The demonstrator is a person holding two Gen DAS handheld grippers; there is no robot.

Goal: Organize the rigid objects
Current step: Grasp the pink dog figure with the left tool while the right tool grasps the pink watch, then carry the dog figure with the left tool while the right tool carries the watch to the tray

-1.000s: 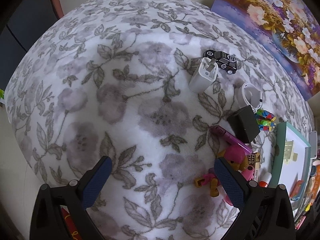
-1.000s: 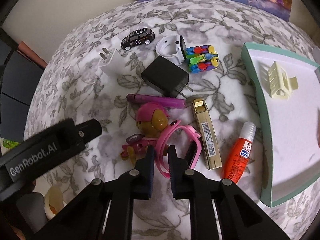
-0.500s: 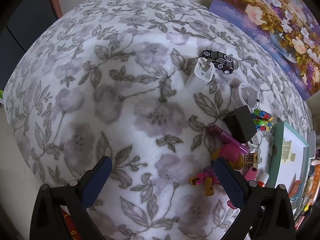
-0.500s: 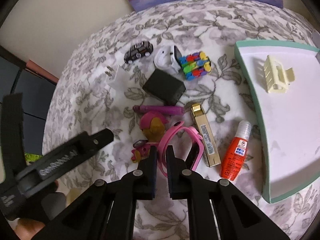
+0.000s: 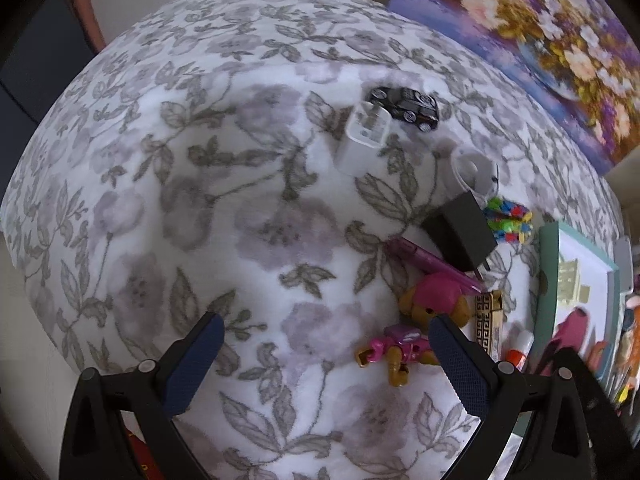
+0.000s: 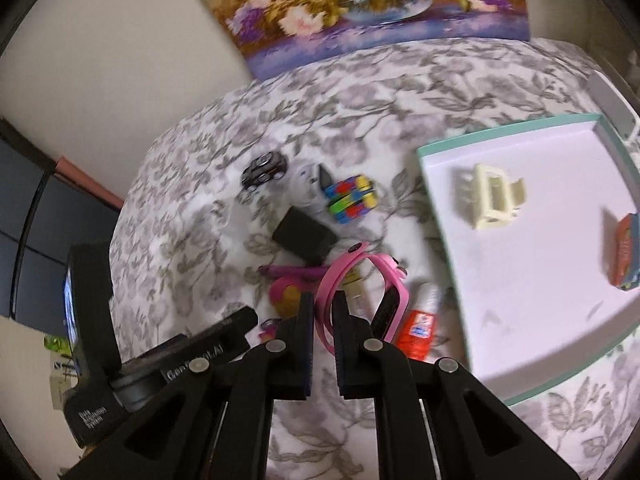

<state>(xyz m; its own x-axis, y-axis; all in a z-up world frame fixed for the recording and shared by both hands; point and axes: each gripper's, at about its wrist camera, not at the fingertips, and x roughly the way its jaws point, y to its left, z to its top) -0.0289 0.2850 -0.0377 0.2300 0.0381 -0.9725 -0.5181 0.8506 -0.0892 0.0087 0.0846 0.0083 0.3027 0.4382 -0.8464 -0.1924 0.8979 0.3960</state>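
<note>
My right gripper is shut on the strap of a pink watch, which hangs lifted above the floral cloth. Under it lie a pink toy figure, a purple pen, a gold lighter and a red glue bottle. A green-rimmed white tray to the right holds a cream hair clip and an orange box. My left gripper stands open over bare cloth, with the toy figure just left of its right finger.
A black toy car, white charger, white earbud case, black charger and colourful fidget toy lie further back. A floral painting leans on the wall behind. The left half of the cloth carries nothing.
My right gripper has lifted the pink watch off the cloth and swung right toward the tray. The left gripper has drawn back a little, still open.
</note>
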